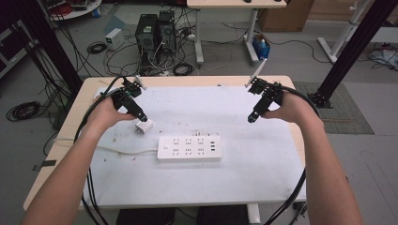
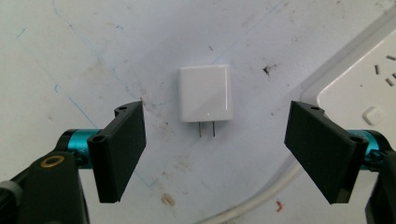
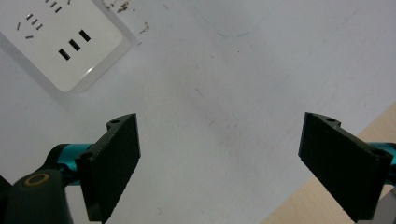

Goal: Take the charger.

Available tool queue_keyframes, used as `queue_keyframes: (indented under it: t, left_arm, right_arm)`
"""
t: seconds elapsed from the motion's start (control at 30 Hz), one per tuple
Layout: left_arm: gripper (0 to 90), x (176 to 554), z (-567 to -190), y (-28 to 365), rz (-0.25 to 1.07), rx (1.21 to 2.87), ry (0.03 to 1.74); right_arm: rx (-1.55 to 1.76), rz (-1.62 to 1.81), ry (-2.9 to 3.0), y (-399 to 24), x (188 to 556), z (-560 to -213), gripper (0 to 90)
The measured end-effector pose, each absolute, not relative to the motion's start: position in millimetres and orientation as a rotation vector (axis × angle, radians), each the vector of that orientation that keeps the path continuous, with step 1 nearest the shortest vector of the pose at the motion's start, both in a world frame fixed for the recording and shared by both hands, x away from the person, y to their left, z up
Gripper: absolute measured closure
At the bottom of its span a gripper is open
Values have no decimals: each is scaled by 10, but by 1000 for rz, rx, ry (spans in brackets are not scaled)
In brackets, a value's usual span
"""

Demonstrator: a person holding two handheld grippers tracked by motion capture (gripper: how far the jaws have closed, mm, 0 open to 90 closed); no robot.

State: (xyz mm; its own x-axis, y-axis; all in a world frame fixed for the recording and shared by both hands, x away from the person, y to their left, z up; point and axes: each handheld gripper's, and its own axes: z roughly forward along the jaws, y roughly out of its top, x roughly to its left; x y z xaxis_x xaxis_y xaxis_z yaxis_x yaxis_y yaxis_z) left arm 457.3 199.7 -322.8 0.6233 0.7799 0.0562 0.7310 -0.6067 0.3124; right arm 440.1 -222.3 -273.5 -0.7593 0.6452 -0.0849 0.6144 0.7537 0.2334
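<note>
A small white plug adapter lies flat on the white mat, its two metal prongs pointing toward my left gripper. That gripper is open and hovers just above it, one jaw on each side, touching nothing. From the high view the adapter sits just below the left gripper, a little up and left of the white power strip. My right gripper is open over bare mat at the right. In the right gripper view, the right gripper holds nothing, with the strip's end at top left.
The strip's white cord runs left across the mat and off the table. The mat covers most of the wooden table; its wooden edge shows in the right gripper view. Computers and cables lie on the floor beyond.
</note>
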Motion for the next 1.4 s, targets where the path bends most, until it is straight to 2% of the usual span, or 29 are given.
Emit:
queue_keyframes:
  t: [0.67,1.0,1.4]
  left_arm:
    - [209,4835,-3801,1991,214,2545,1414]
    - [215,4865,-3929,1935,157,2609,1422]
    - [322,4877,-4042,1882,138,2654,1442]
  right_arm:
    - [1019,293,2786,-2212,4402,-2742,122]
    - [1013,304,2789,-2235,4396,-2736,122]
    - [1010,317,2793,-2266,4390,-2753,122]
